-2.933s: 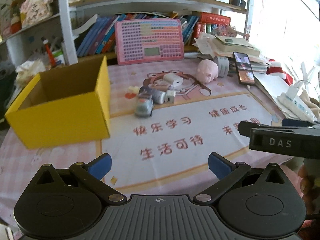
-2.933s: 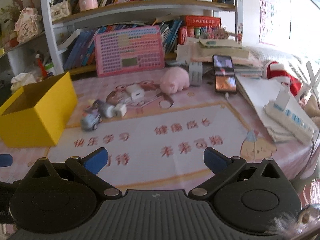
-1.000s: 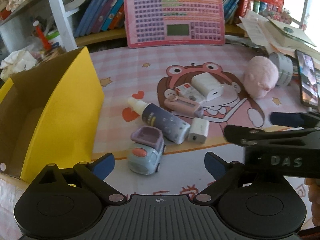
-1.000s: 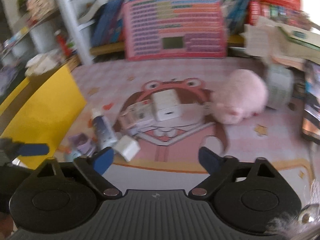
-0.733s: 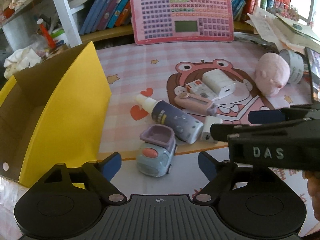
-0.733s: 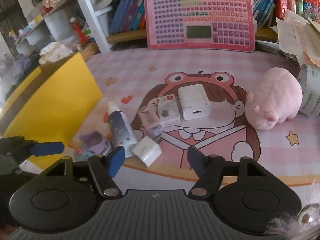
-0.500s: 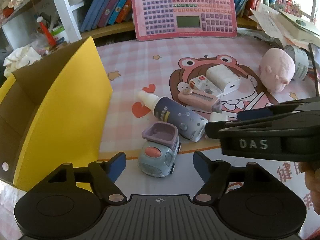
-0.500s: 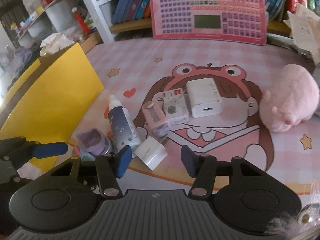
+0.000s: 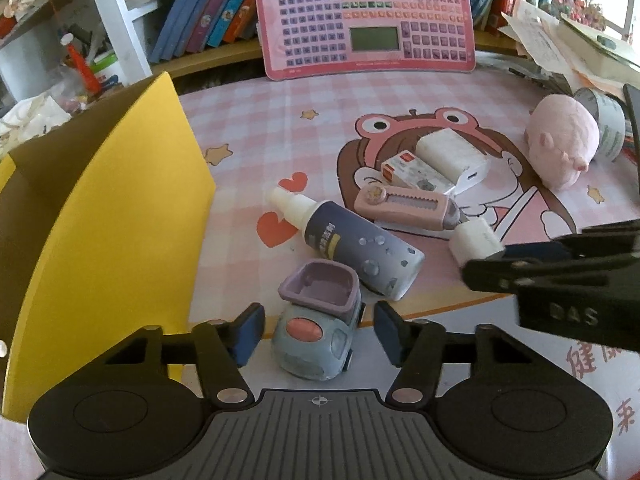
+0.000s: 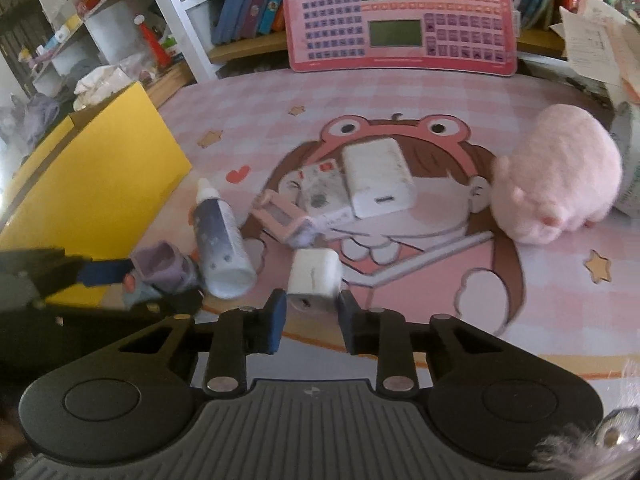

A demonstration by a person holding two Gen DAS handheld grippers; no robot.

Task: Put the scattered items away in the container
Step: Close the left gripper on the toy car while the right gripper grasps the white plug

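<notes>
A grey-blue toy car (image 9: 316, 336) with a purple tub lies between the fingers of my left gripper (image 9: 319, 330). Its jaws are closing, and a small gap still shows on each side of the car. My right gripper (image 10: 311, 318) is shut on the near end of a small white charger cube (image 10: 314, 276). The open yellow box (image 9: 120, 208) stands at the left. On the mat beyond lie a spray bottle (image 9: 360, 248), a pink cutter (image 9: 404, 206), a small card box (image 9: 416, 170), a bigger white charger (image 9: 452, 158) and a pink plush pig (image 9: 564, 144).
A pink learning board (image 9: 368, 16) leans against a bookshelf at the back. A tape roll (image 9: 608, 124), loose papers (image 9: 540, 28) and a phone edge (image 9: 634, 120) crowd the right side. The right gripper's arm (image 9: 560, 280) crosses close beside the left one.
Both grippers came forward and down to the pile. The right jaws closed onto the white charger cube. The left jaws narrowed around the toy car.
</notes>
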